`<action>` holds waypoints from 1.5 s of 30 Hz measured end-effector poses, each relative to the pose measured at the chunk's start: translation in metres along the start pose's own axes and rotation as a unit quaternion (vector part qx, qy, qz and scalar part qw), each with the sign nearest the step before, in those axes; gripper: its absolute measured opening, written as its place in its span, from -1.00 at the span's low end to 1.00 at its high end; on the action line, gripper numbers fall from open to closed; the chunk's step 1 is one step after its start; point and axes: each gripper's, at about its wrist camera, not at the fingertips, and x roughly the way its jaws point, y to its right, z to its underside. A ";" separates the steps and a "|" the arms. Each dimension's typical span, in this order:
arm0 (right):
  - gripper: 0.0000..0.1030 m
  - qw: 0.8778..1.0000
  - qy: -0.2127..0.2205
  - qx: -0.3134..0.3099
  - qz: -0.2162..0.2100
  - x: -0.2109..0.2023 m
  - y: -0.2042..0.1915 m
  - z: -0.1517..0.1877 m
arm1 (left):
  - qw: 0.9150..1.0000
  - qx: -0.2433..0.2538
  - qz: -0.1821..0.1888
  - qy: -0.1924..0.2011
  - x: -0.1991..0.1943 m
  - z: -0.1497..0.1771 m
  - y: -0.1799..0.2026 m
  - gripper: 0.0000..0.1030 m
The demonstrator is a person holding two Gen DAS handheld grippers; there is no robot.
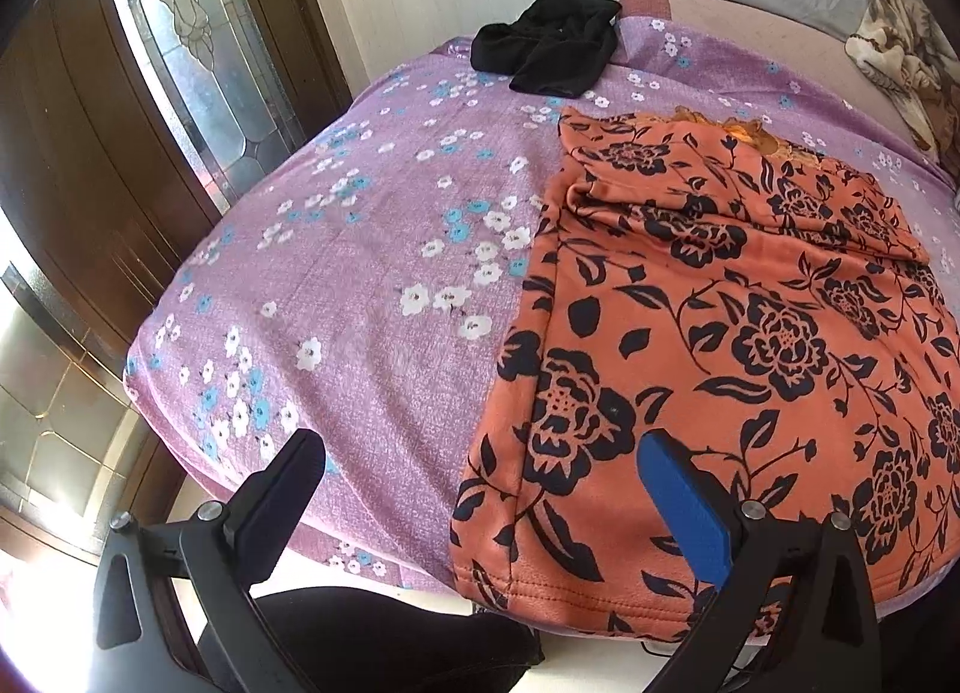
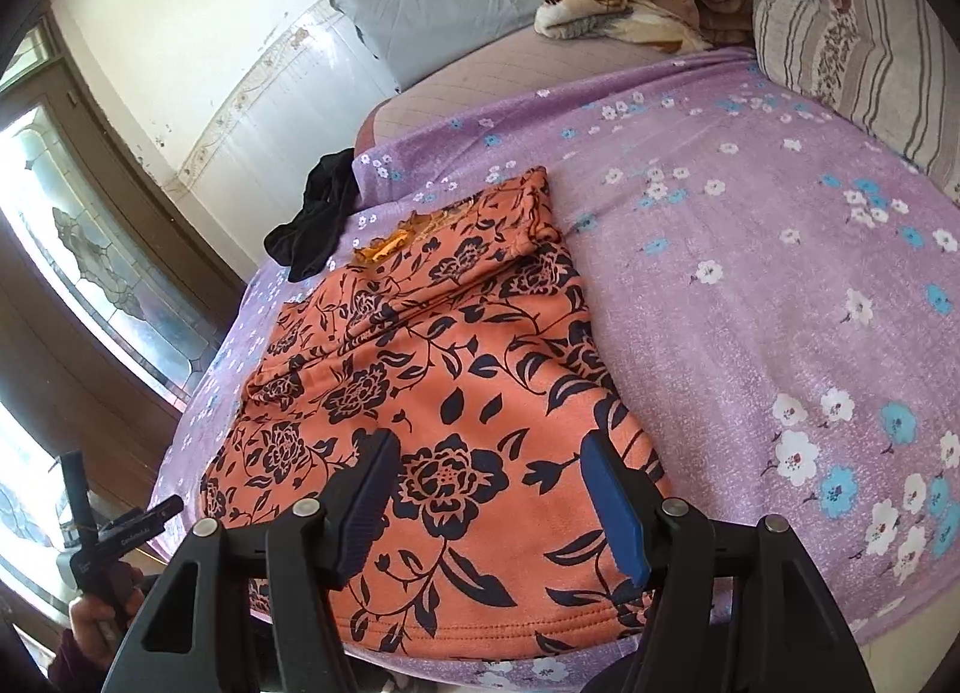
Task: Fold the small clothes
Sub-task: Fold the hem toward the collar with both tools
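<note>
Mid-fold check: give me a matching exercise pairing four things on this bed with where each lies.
1. orange black-flowered garment
2. crumpled black garment
3. grey pillow
4. striped pillow

a. against the wall at the bed's head
b. far right edge of the purple floral sheet
c. nearest the grippers, hem at the bed's front edge
d. far left corner of the sheet

1-c, 2-d, 3-a, 4-b

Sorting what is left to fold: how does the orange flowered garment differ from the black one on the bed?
The orange flowered garment lies spread fairly flat with its sleeves folded in; the black garment sits crumpled in a heap. The orange one bears a black flower print; the black one looks plain. The orange one lies at the near edge, under both open grippers; the black one lies at the far side, by the wall. Both rest on the purple bedspread.
</note>
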 end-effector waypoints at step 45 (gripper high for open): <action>0.32 0.984 -0.123 0.122 0.045 0.041 0.070 -0.033 | 0.965 -0.080 0.204 -0.143 0.048 0.015 -0.007 -0.19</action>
